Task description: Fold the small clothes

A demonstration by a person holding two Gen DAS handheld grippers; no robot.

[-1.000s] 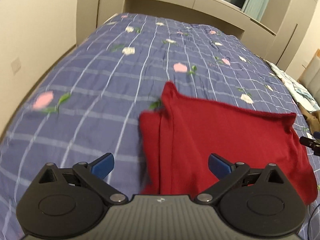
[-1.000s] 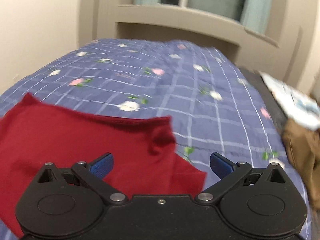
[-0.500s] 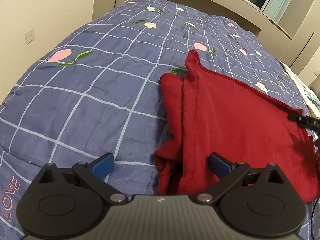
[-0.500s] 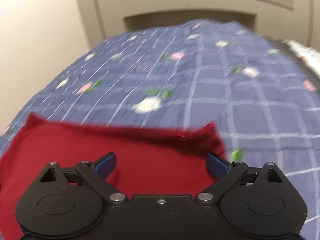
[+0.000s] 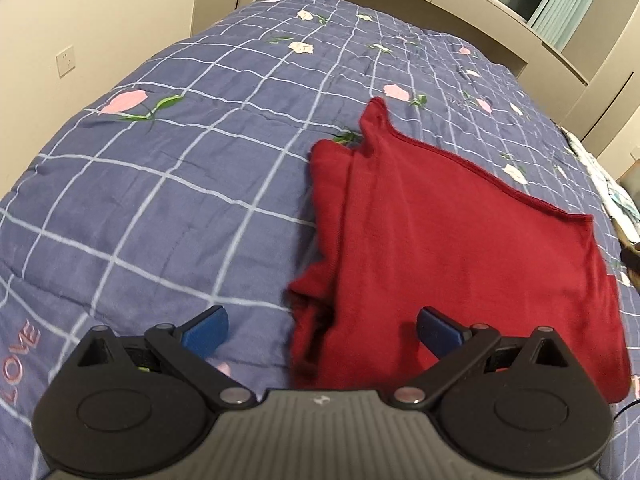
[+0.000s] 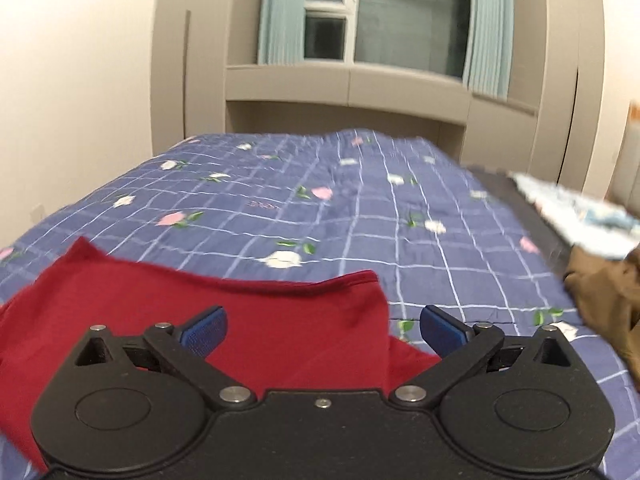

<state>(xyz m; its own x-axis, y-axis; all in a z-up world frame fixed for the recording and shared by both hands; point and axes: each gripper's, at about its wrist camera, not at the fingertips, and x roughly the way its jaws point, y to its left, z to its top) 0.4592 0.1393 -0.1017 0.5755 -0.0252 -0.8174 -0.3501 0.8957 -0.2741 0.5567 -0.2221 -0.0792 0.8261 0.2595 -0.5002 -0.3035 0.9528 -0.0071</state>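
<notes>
Blue checked floral quilt [image 5: 168,200] holds a soft folded dark-red knit garment [image 5: 460,248], its long axis running left-right. Left gripper [image 5: 322,326] hovers spread wide over its left folded edge, right gripper [image 6: 323,326] equally spread over the right corner, both empty.

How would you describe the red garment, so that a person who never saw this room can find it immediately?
Look at the bed with the blue checked quilt printed with small flowers. On it, just ahead of both open hand-held grippers, lies the dark red garment, partly folded. It is the only plain red thing there; the brown cloth lies apart at the bed's right edge.
</notes>
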